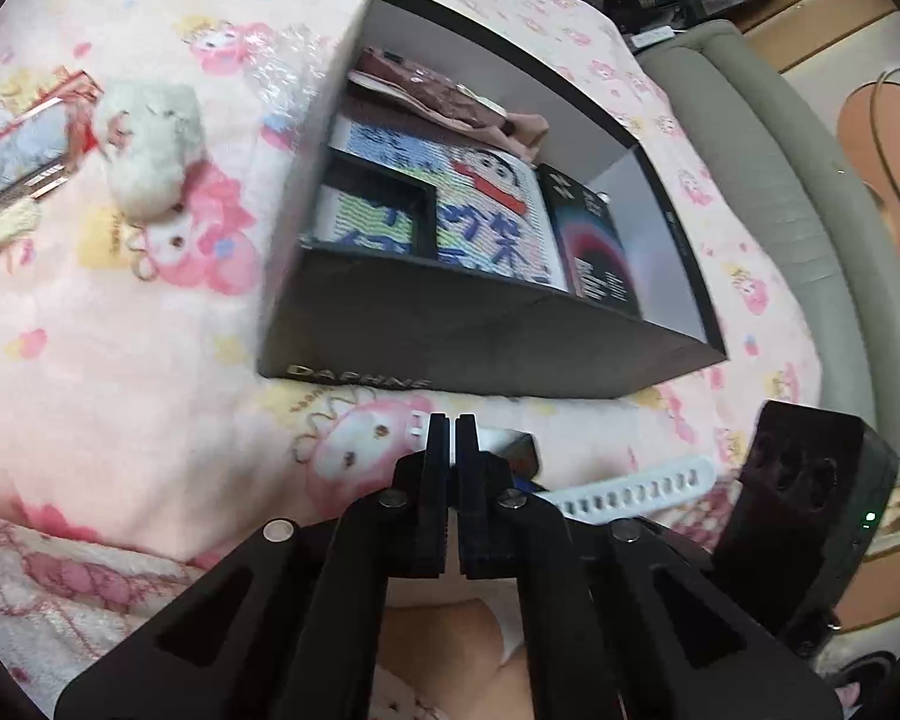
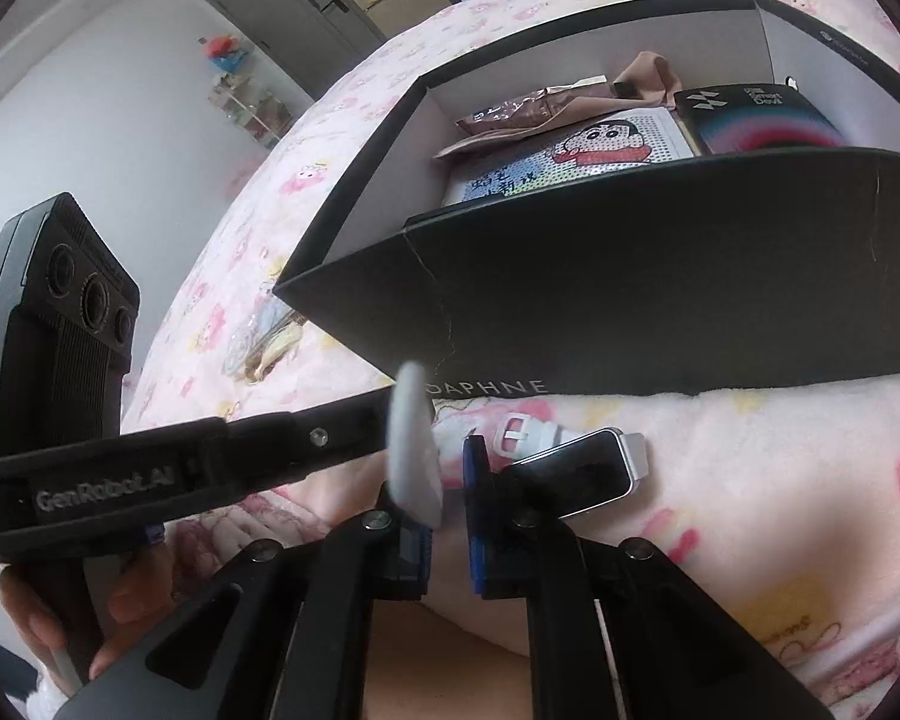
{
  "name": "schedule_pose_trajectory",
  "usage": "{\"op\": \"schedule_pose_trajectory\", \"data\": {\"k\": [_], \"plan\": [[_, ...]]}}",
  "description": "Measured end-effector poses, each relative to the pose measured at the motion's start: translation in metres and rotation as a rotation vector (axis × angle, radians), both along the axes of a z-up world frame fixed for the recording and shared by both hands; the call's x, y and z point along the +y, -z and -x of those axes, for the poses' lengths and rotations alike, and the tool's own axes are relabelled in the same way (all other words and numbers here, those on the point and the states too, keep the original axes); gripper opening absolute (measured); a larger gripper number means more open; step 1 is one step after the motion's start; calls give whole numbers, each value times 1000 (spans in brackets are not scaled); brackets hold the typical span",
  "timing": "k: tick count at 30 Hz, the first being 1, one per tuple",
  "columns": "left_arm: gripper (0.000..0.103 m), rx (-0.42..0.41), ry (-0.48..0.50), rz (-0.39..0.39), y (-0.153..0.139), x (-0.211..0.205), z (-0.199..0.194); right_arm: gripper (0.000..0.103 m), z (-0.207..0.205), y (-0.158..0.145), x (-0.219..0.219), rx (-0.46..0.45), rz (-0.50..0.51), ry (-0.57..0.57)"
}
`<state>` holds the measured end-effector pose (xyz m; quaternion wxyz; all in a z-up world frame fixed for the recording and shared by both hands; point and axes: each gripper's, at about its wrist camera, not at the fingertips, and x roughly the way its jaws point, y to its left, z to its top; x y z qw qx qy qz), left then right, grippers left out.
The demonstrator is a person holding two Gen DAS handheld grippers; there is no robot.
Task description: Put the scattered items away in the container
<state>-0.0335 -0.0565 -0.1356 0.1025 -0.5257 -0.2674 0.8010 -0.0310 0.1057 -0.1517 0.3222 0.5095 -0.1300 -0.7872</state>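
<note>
Watch [image 2: 576, 468] with white strap lay on the bed's pink blanket [image 1: 120, 396], just in front of the black box [image 2: 660, 276], not yet inside.

Left tongs [image 1: 450, 438] were narrow, almost closed, apparently pinched on the watch strap, likely to lift it over the box's near wall. Right tongs [image 2: 450, 480] were partly open, holding nothing; the loose strap end [image 2: 414, 444] stood blurred between the fingers, so probably steadying it or just waiting.

The box already held a cartoon picture [image 1: 486, 204], a dark packet [image 1: 594, 240] and a brown pouch [image 2: 510, 114], packed flat, with room left at the side.

The left view alone showed the holed strap [image 1: 630, 492] trailing right, plus a plush toy [image 1: 150, 150] and a wrapped packet [image 1: 18, 150] loose on the blanket, left of the box. The right view alone showed the watch face and buckle [image 2: 516, 432] clearly, and the left tongs coming in from the side. The actual grip contact was hidden in both views.
</note>
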Motion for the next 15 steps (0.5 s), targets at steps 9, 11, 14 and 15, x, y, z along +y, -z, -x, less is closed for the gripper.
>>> {"op": "schedule_pose_trajectory", "data": {"k": [9, 11, 14, 15], "plan": [[0, 49, -91, 91, -16, -27, -13, 12, 2, 11, 28, -123, 39, 118], [0, 62, -120, 100, -20, -38, -16, 25, 1, 16, 27, -143, 25, 128], [0, 47, -122, 61, -16, -49, -16, 39, 2, 26, 19, -169, -13, 146], [0, 33, -112, 37, -11, -50, -14, 39, 3, 28, 15, -161, -21, 153]]}}
